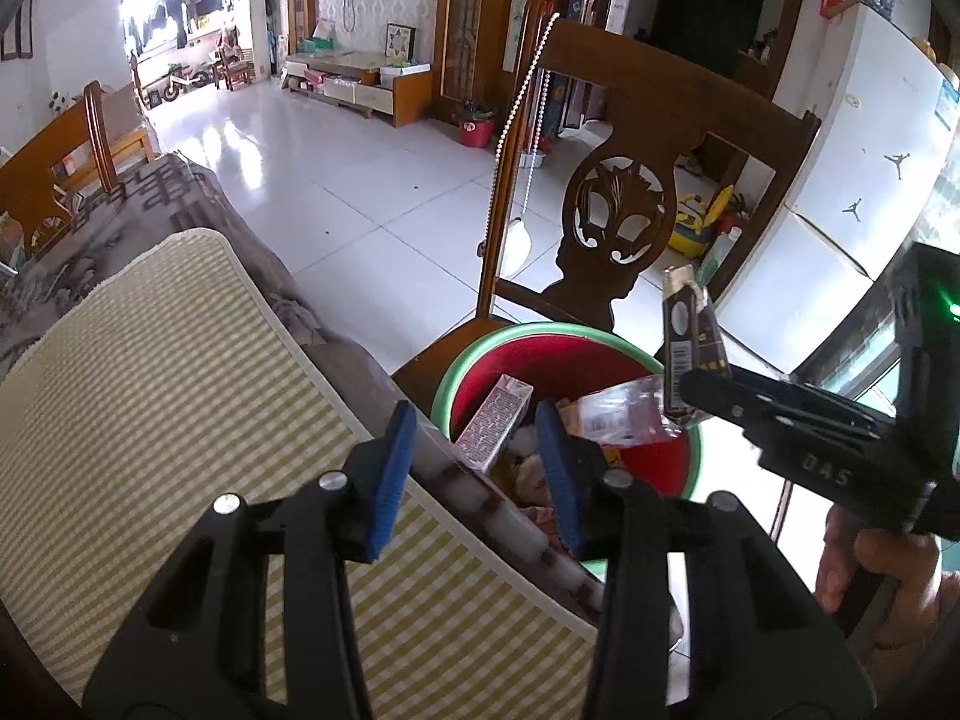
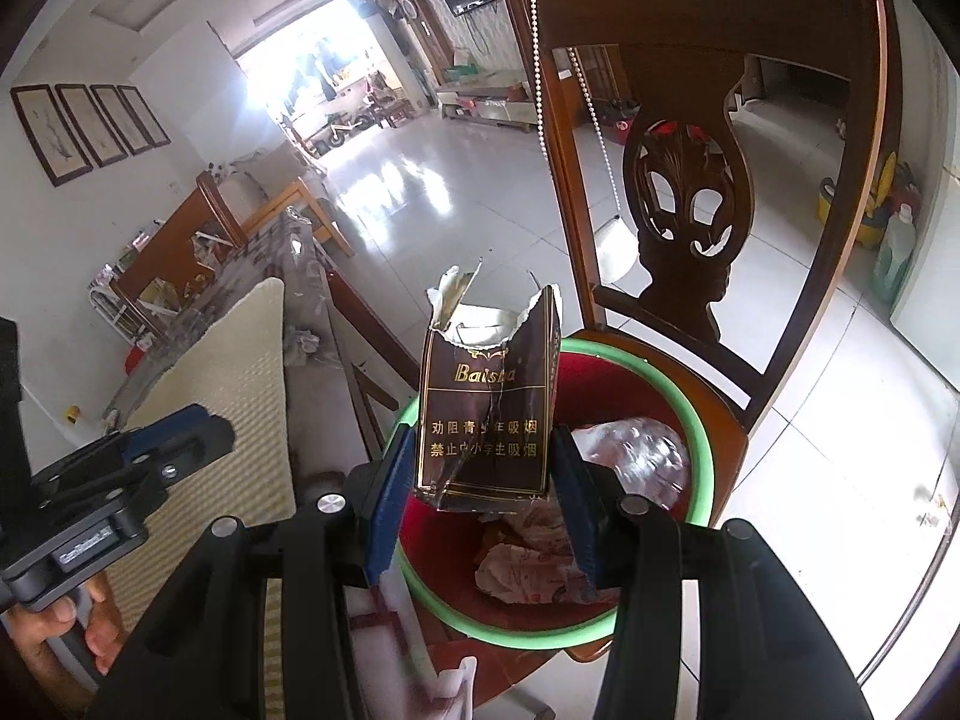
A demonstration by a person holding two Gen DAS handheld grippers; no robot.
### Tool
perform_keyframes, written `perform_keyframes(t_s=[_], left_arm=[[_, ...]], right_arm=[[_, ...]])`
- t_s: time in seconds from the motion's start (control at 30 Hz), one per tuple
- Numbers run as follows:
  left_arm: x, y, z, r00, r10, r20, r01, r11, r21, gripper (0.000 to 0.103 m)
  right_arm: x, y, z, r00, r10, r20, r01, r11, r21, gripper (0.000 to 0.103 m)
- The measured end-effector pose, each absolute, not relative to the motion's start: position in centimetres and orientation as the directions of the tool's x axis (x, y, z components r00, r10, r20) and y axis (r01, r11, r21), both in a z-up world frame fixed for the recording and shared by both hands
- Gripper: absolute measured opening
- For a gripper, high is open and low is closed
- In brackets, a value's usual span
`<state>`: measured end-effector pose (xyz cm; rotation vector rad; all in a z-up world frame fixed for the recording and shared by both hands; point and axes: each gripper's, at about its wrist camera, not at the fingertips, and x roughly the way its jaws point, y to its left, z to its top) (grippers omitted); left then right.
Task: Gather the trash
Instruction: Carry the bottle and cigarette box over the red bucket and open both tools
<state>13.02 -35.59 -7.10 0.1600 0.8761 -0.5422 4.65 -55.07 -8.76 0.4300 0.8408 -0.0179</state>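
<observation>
The right gripper (image 2: 483,468) clamps a torn cigarette pack (image 2: 489,414) between its blue ribbed pads. The pack is dark brown glossy card with gold lettering, creased down the front, its top ripped open to a ragged silvery edge. It stands upright above a round bin (image 2: 699,438), red inside with a smooth green rim, which sits on the seat of a wooden chair (image 2: 684,192) with a carved, pierced back.

Inside the bin lie a small pink carton (image 1: 495,420), a crinkled clear plastic wrapper (image 2: 636,450) and crumpled printed paper (image 2: 528,558). What lies deeper in the heap is hard to make out.

The left gripper (image 1: 480,474) hangs over the near rim of the bin, its blue ribbed pads apart with nothing pinched between them; only the trash below shows through the gap. Beside it runs the edge of a table (image 1: 252,276) covered by a woven mat (image 1: 150,420) in yellow and white stripes with a pale border. A string of white beads (image 1: 522,102) dangles from the chair's top rail.
</observation>
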Motion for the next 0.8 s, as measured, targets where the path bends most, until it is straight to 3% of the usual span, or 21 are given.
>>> perform_keyframes(t_s=[0.13,0.27,0.63,0.8], left_arm=[[12.5,-35.0,-6.6,0.533,-0.384,-0.753,0.507,0.858,-0.079,0.040],[12.2,-34.2,-6.4,0.542,-0.377,-0.751,0.498,0.864,-0.074,0.040],[10.9,-31.2,-5.2,0.558,-0.386,-0.735,0.469,0.877,-0.105,0.043],[9.1,-27.2,-3.2,0.603,-0.402,-0.689,0.422,0.894,-0.152,0.055]], right_arm=[[5.4,-55.0,-9.1,0.655,0.132,-0.744,0.197,0.921,0.336,0.047],[5.6,-55.0,-9.6,0.646,0.097,-0.758,0.222,0.925,0.308,0.059],[3.7,-52.8,-7.4,0.654,0.094,-0.751,0.205,0.933,0.295,0.065],[3.0,-50.5,-4.5,0.691,0.096,-0.717,0.164,0.944,0.285,0.066]])
